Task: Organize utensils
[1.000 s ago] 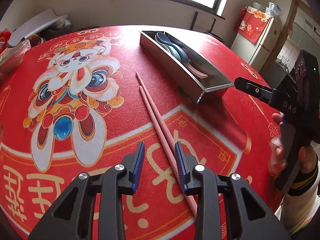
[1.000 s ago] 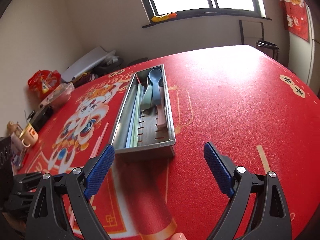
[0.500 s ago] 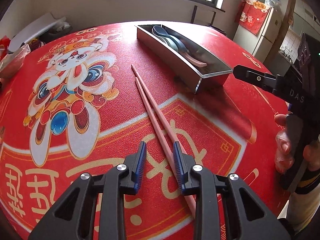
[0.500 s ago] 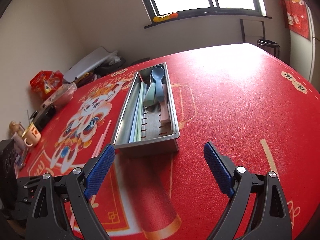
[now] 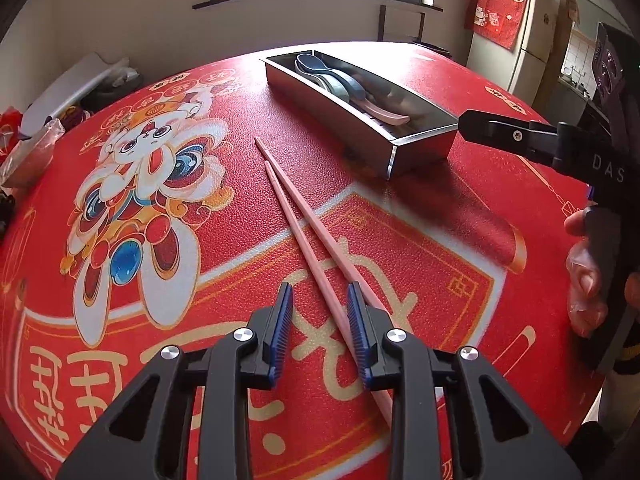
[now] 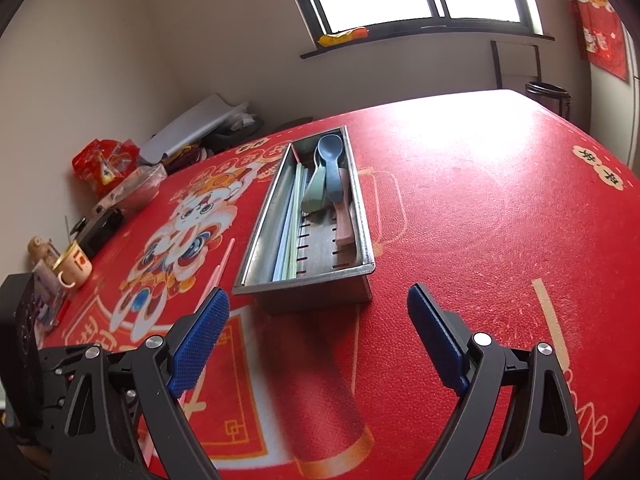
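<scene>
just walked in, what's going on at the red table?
A person with a handheld gripper in each hand is tidying utensils into a steel tray that already holds spoons and chopsticks. The left gripper is lowered over a pair of pink chopsticks lying loose on the red tablecloth; its fingers straddle one stick but haven't closed on it. The right gripper hovers open and empty near the tray's close end.
</scene>
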The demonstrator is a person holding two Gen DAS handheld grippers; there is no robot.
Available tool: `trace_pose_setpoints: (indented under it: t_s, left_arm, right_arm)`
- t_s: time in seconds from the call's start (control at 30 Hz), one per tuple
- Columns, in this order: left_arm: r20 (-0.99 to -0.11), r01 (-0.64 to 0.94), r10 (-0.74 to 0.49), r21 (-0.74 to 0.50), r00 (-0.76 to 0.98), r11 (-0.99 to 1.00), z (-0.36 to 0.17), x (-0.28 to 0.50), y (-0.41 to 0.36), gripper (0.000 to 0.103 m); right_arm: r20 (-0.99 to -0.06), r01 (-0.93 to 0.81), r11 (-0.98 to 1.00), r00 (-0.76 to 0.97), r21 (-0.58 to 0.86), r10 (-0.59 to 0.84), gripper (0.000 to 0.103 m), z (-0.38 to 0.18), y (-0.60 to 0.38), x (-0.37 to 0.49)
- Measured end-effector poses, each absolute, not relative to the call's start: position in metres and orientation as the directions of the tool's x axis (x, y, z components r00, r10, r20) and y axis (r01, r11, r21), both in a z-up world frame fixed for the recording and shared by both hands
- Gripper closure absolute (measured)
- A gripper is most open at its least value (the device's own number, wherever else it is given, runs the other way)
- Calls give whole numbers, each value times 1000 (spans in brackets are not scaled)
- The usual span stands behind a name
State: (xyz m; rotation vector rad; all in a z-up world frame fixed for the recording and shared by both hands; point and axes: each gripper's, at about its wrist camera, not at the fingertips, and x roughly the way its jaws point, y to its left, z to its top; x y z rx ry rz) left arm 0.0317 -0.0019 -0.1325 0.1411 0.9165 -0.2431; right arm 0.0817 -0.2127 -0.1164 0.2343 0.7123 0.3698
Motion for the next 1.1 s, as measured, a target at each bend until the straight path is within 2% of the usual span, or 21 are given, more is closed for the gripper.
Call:
trace_pose_setpoints:
  t_s: [0.1, 0.2, 0.37, 0.57, 0.87, 1.1]
  left_arm:
    - [-793, 274, -143, 32, 592, 961, -133, 30, -4, 77]
    - [-792, 302, -173, 15, 585, 953, -133, 29, -6, 90]
    - [-788, 274, -271, -135, 553, 952, -133, 40, 17, 97]
    - [-769, 188, -241, -159, 592, 969, -127, 48, 50, 97]
    - [-694, 67, -151, -147, 704, 987, -105, 64, 95, 97]
    - [-693, 32, -170, -208, 701, 978, -118, 80, 113, 97]
  right_arm:
    - [-592, -246, 905, 692, 346, 414, 15, -117, -215, 83]
    - [-592, -249, 904, 689, 347, 417, 15, -118, -215, 83]
    - [-594, -250, 902, 685, 353, 422, 15, -119, -215, 84]
    - [-594, -247, 894, 676, 374, 436, 15, -121, -217, 86]
    - [-602, -249, 896, 672, 367, 432, 15, -122, -216, 86]
    - [-625, -241, 909, 665, 339, 409, 15, -124, -211, 88]
